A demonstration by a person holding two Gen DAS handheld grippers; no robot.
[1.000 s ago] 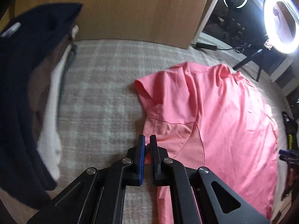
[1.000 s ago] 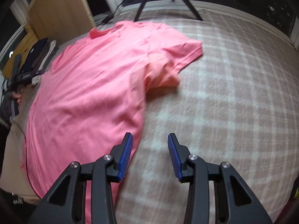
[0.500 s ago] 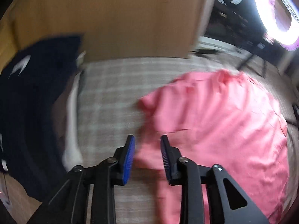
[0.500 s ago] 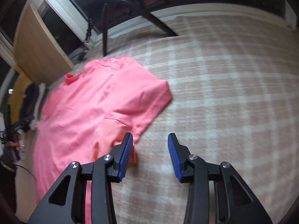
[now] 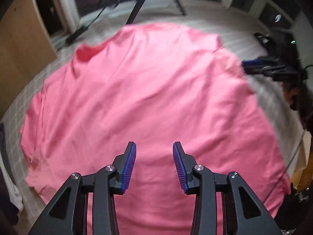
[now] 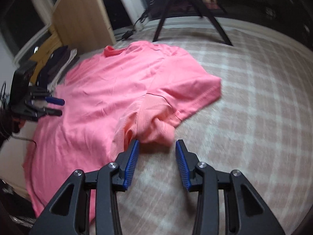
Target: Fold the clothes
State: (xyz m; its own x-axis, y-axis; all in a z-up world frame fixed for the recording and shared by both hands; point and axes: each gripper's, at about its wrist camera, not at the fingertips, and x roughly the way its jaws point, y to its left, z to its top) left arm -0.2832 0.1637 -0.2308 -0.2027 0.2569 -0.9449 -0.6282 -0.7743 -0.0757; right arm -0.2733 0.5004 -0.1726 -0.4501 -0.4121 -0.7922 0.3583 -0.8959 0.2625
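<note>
A pink short-sleeved T-shirt (image 5: 148, 101) lies spread flat on a bed covered with a beige-and-white checked blanket (image 6: 254, 101), its collar toward the far edge where a wooden headboard panel (image 6: 82, 19) stands. The left tongs (image 5: 154, 162) hang spread above the shirt's body, holding nothing. The right tongs (image 6: 157, 162), also spread and empty, sit just short of the bunched sleeve (image 6: 156, 129).

Pink shirt (image 5: 152, 90) hem cut off at bottom edge, tripod (image 6: 187, 9) top out of frame, folded clothes pile (image 6: 56, 62) blurred, right claw (image 5: 254, 64) smeared by motion
</note>
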